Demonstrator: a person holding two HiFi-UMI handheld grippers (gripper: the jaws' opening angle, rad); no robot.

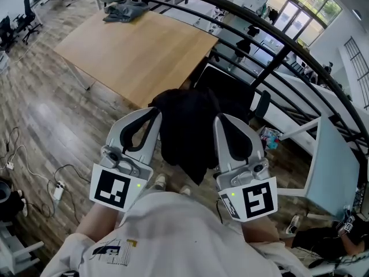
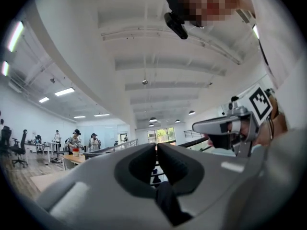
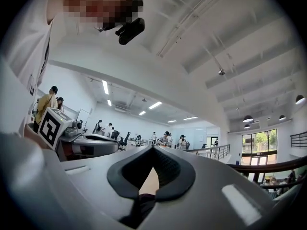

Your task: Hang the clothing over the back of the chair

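My left claw and my right claw are both closed tight. Each pinches black cloth of the garment, which hangs between them, its left part at the left claw and its right part at the right. Just beyond it stands the black chair. Farther off to the left is the wooden surface.

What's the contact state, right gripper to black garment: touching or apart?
Touching. The right gripper view shows the right gripper shut, with the black garment pinched between its jaws.
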